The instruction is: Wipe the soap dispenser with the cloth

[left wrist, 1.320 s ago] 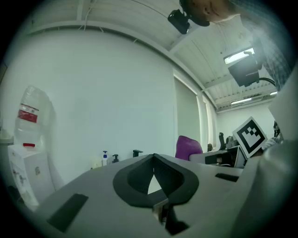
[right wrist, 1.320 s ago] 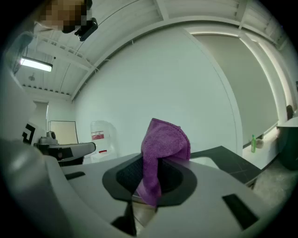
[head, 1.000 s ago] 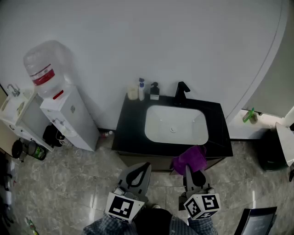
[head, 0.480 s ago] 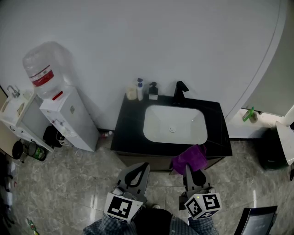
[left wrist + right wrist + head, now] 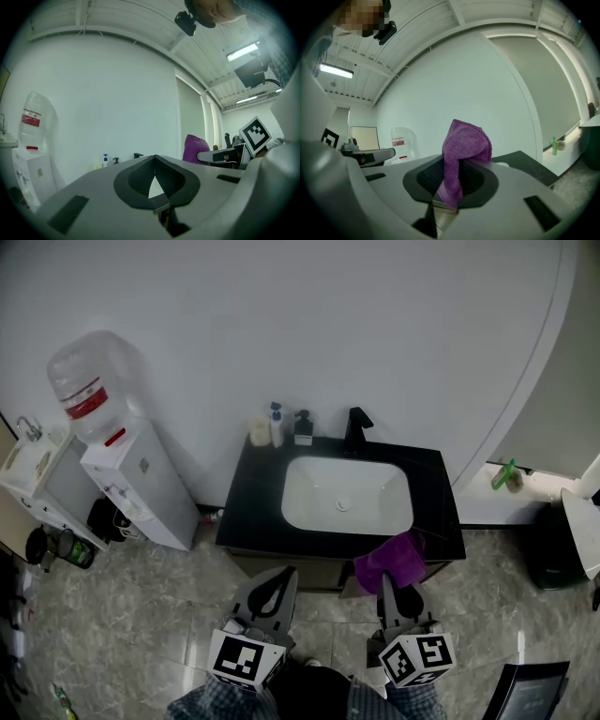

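Observation:
The black soap dispenser [image 5: 303, 427] stands at the back of the black counter [image 5: 248, 512], left of the black faucet [image 5: 354, 429]; it shows small and far in the left gripper view [image 5: 116, 161]. My right gripper [image 5: 385, 583] is shut on a purple cloth [image 5: 389, 561], which sticks up from the jaws [image 5: 465, 143] near the counter's front right corner. My left gripper [image 5: 282, 576] hangs shut and empty in front of the counter, over the floor. Both grippers are well short of the dispenser.
A blue-topped bottle [image 5: 276, 424] and a cream bottle [image 5: 259, 432] stand left of the dispenser. The white basin [image 5: 347, 495] fills the counter's middle. A water cooler [image 5: 131, 474] stands to the left; a green bottle [image 5: 506, 476] sits on a ledge to the right.
The counter has slid a little left in the head view. Both grippers stay low in front of it, the right one still holding the cloth.

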`<action>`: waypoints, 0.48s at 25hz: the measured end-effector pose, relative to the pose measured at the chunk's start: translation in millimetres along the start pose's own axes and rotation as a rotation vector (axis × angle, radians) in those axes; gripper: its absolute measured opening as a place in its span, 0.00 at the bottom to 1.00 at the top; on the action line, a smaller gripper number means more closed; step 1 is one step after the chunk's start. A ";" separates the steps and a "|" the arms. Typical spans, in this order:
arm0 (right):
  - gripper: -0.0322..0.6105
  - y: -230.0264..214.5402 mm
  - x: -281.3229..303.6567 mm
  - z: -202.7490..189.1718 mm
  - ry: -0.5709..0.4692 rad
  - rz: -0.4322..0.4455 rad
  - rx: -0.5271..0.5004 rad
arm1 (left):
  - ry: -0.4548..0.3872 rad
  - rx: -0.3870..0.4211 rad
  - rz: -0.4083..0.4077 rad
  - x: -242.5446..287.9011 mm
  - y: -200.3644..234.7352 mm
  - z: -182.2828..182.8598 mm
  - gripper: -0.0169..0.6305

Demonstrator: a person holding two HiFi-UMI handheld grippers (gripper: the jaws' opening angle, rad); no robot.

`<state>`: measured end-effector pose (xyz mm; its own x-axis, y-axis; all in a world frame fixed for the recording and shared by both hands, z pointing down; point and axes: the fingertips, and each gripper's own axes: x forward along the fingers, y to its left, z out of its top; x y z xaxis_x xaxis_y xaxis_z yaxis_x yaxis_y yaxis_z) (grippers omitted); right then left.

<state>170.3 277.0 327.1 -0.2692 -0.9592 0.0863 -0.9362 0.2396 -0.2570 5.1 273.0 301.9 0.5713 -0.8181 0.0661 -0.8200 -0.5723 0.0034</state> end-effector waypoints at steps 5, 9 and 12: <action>0.17 -15.5 -3.7 -4.5 0.004 -0.005 -0.012 | -0.017 -0.026 0.022 6.2 -6.9 -2.7 0.03; 0.17 -17.9 10.2 -1.1 -0.002 0.013 -0.002 | -0.025 -0.027 0.037 16.2 -0.5 -2.7 0.03; 0.17 -21.3 27.4 3.6 -0.011 0.026 -0.007 | -0.034 -0.027 0.046 30.9 9.8 -2.9 0.03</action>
<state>183.7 245.1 331.5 -0.2912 -0.9542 0.0685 -0.9303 0.2658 -0.2528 14.7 242.3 306.8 0.5337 -0.8451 0.0327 -0.8457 -0.5330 0.0285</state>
